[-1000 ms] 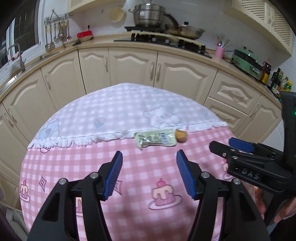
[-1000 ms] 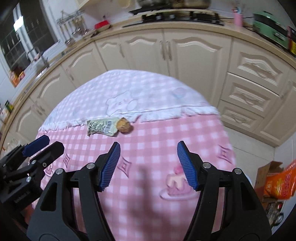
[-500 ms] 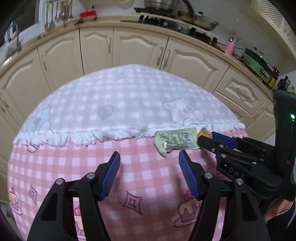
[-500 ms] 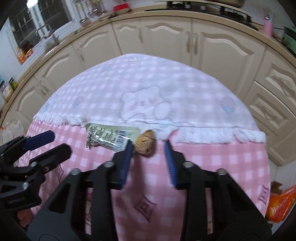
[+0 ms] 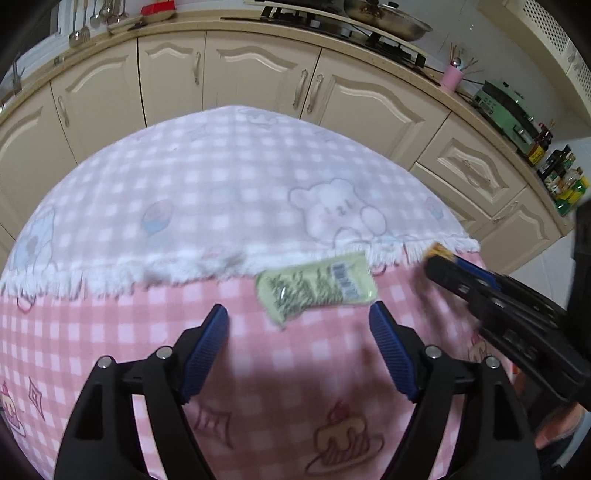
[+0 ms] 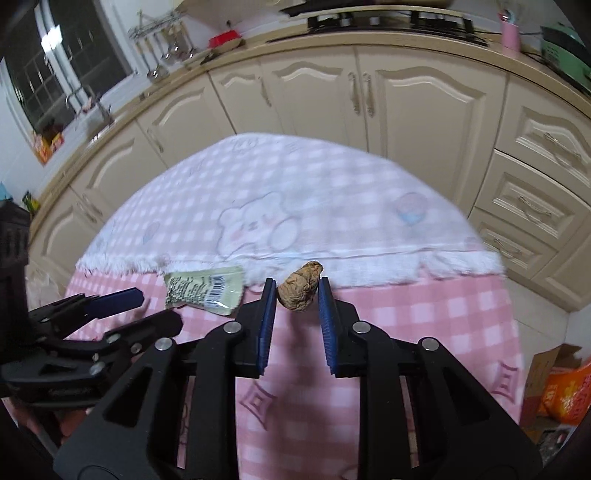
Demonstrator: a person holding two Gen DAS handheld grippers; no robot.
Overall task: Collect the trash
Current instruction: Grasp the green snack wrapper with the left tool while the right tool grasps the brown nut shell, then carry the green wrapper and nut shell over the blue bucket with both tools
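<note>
A pale green snack wrapper point(image 5: 317, 291) lies flat on the pink checked tablecloth point(image 5: 147, 332), against the fringe of a white checked cloth point(image 5: 221, 203). My left gripper point(image 5: 298, 308) hovers just short of the wrapper, its jaws opening, with nothing between them. Right of the wrapper point(image 6: 205, 290) is a brown crumpled lump point(image 6: 300, 291). My right gripper point(image 6: 297, 282) has its jaws closing on the lump, blue pads against its two sides. In the left wrist view the right gripper point(image 5: 436, 258) hides most of the lump. The left gripper point(image 6: 160, 308) shows at the left of the right wrist view.
Cream kitchen cabinets point(image 6: 406, 110) curve round behind the table, with a stove and pans point(image 5: 384, 22) on the counter. On the floor at the right are an orange bag point(image 6: 565, 391) and a cardboard box. A person's hand point(image 5: 554, 432) holds the right gripper.
The right gripper moved forward to the brown lump and narrowed its jaws around it. The left gripper came down and closer to the wrapper while its jaws spread wider.
</note>
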